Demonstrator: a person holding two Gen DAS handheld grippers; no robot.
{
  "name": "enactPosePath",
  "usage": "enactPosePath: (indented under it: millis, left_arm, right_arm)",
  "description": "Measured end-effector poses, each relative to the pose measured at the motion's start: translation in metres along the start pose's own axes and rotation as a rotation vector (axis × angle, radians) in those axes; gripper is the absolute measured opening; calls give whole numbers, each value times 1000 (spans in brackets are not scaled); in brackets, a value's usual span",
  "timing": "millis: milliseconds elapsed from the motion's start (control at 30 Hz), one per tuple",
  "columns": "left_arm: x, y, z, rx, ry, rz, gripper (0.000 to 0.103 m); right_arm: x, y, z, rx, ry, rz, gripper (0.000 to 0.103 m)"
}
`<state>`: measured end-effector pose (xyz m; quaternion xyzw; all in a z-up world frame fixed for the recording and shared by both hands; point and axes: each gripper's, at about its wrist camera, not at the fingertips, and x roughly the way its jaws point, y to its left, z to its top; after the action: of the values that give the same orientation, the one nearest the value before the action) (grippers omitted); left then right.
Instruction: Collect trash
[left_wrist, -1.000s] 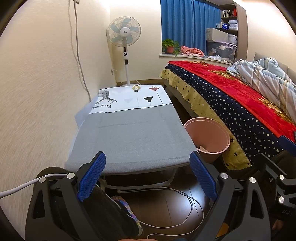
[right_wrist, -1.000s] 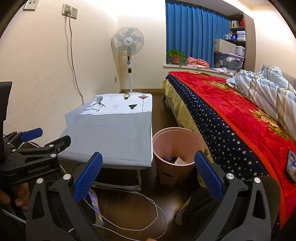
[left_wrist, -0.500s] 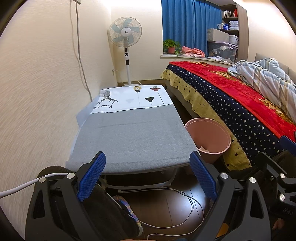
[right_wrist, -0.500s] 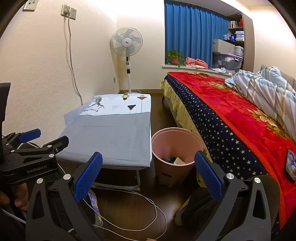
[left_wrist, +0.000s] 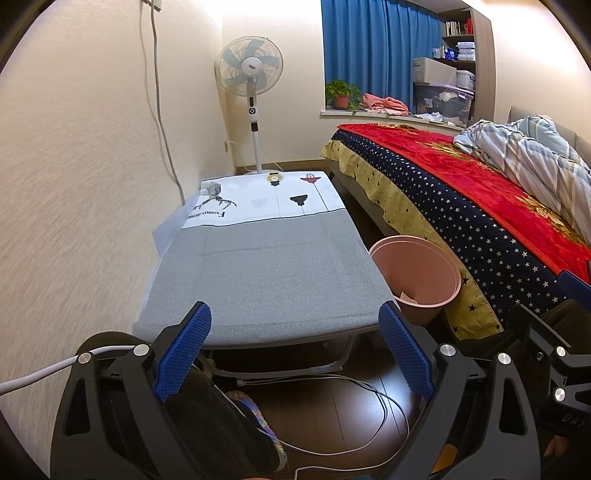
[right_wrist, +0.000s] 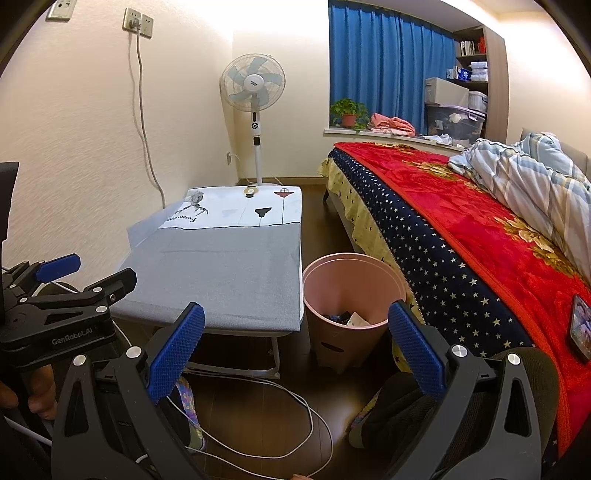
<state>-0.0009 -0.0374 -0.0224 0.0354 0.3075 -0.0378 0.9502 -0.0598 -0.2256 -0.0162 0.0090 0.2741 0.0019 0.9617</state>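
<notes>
Both tongs are released and carry nothing: the left gripper (left_wrist: 293, 350) and the right gripper (right_wrist: 295, 347) stand with jaws wide apart. The round pink bin (right_wrist: 352, 306) stands on the dark floor between the low table's (right_wrist: 229, 273) right edge and the bed (right_wrist: 480, 236). Only the right view shows trash (right_wrist: 351, 319) inside it.

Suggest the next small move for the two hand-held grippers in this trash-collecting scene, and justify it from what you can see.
Probably pan around for more trash. Both the left hand-held gripper and right hand-held gripper are open and empty, the low table looks bare, and the pink bin already holds scraps. No loose litter shows on the visible floor.
</notes>
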Motion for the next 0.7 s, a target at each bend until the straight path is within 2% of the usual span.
enactPosePath:
  millis: [700]
  left_arm:
    - [1, 3, 0, 3, 7, 11, 89]
  right_arm:
    - [6, 0, -2, 2, 14, 8, 98]
